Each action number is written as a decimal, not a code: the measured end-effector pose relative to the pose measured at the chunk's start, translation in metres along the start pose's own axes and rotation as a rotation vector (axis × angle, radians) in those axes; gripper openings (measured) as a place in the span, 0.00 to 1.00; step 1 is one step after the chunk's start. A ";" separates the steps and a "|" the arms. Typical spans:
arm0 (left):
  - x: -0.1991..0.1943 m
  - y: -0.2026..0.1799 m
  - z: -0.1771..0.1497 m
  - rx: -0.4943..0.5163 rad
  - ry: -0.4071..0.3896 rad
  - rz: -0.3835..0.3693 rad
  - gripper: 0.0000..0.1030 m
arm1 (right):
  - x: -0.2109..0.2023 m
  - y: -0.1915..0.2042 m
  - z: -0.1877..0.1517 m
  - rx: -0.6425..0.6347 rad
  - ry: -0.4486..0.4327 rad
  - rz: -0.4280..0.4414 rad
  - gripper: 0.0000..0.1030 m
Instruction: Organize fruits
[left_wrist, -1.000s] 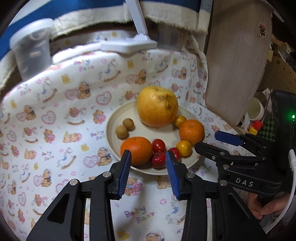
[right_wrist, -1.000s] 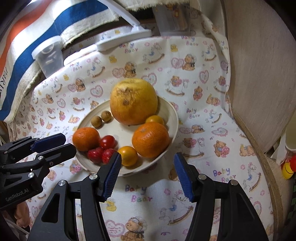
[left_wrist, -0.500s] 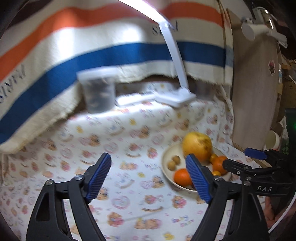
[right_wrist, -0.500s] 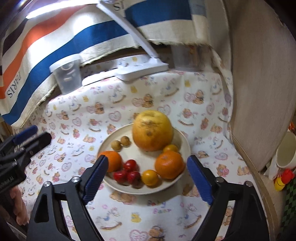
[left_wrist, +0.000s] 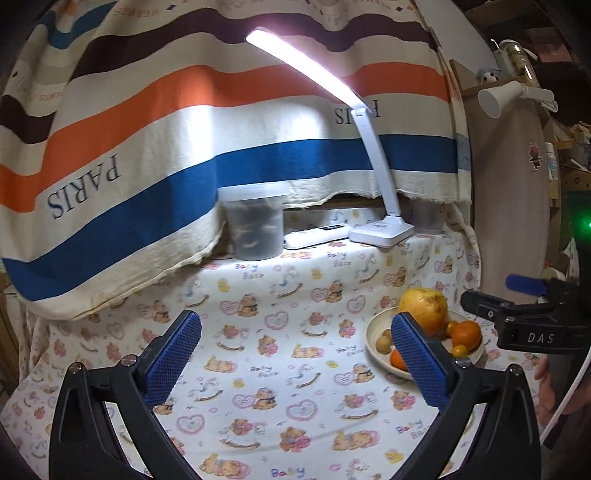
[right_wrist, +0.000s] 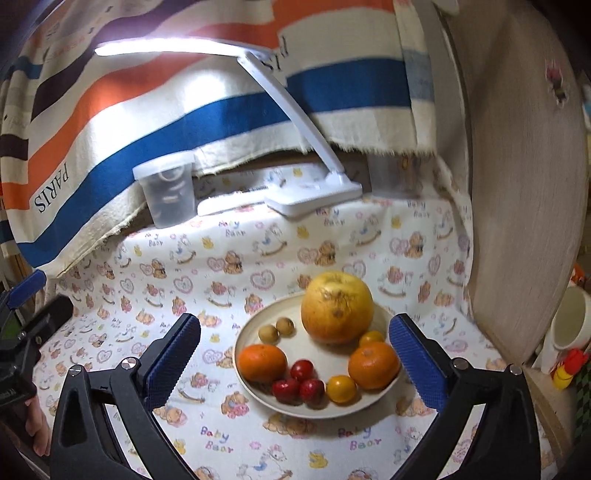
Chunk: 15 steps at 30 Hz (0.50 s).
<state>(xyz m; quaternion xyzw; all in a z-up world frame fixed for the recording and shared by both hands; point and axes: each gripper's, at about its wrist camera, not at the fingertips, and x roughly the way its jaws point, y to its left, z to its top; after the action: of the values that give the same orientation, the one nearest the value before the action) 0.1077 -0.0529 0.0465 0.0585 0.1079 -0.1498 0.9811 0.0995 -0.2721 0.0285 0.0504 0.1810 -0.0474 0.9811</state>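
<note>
On round cream plate (right_wrist: 255, 332): rough pomelo (right_wrist: 336, 306), glossy mandarins; L gripper (left_wrist: 295, 354) & R gripper (right_wrist: 295, 354) spread wide.

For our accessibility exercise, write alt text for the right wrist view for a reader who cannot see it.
A cream plate on a teddy-bear tablecloth holds a large yellow fruit, two oranges, three small red fruits and smaller yellow and brown ones. The open right gripper frames it, jaws wide apart; a lit white desk lamp stands behind.
</note>
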 end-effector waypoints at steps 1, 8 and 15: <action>-0.001 0.002 -0.002 -0.001 -0.003 0.004 0.99 | -0.001 0.003 -0.001 -0.011 -0.011 -0.010 1.00; -0.008 0.011 -0.017 0.001 -0.024 0.020 0.99 | 0.000 0.024 -0.015 -0.070 -0.061 -0.017 1.00; -0.001 0.012 -0.028 0.002 -0.003 0.041 0.99 | 0.000 0.027 -0.022 -0.037 -0.087 -0.032 1.00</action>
<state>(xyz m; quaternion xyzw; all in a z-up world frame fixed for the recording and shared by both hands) 0.1048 -0.0366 0.0210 0.0613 0.1050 -0.1301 0.9840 0.0950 -0.2429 0.0103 0.0274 0.1397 -0.0620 0.9879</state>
